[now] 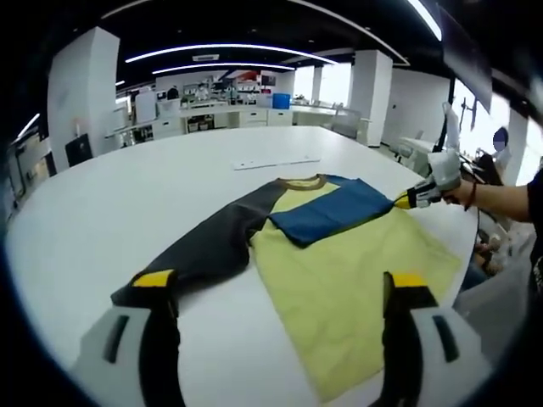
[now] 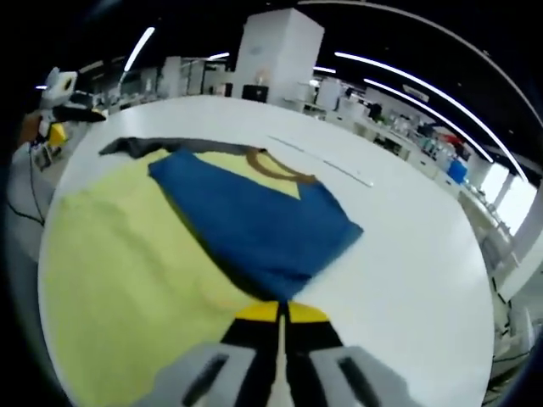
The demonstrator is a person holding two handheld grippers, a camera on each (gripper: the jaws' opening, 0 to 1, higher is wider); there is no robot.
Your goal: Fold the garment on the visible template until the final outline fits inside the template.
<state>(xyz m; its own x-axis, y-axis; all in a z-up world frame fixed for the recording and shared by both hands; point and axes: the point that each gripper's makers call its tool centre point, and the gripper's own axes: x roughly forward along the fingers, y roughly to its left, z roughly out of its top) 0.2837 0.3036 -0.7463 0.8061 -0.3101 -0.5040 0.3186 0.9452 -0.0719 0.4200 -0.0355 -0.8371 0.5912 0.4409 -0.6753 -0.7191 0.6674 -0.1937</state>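
Observation:
A garment (image 1: 339, 271) lies flat on the round white table (image 1: 127, 195). It has a yellow body, a brown collar and a dark grey sleeve (image 1: 212, 246) spread out to the left. Its blue sleeve (image 1: 327, 212) is folded across the chest. My left gripper (image 1: 282, 280) hovers open and wide over the hem end, holding nothing. A gloved hand holds my right gripper (image 1: 405, 201) at the garment's right edge. In the right gripper view my right gripper (image 2: 280, 312) is shut, tips touching the fold of the blue sleeve (image 2: 254, 220). Whether cloth is pinched is not visible.
A thin flat white sheet (image 1: 276, 160) lies on the table beyond the collar, and appears as a pale strip (image 2: 327, 167) in the right gripper view. A person's arm (image 1: 501, 191) reaches in from the right. Desks, pillars and shelves stand around the table.

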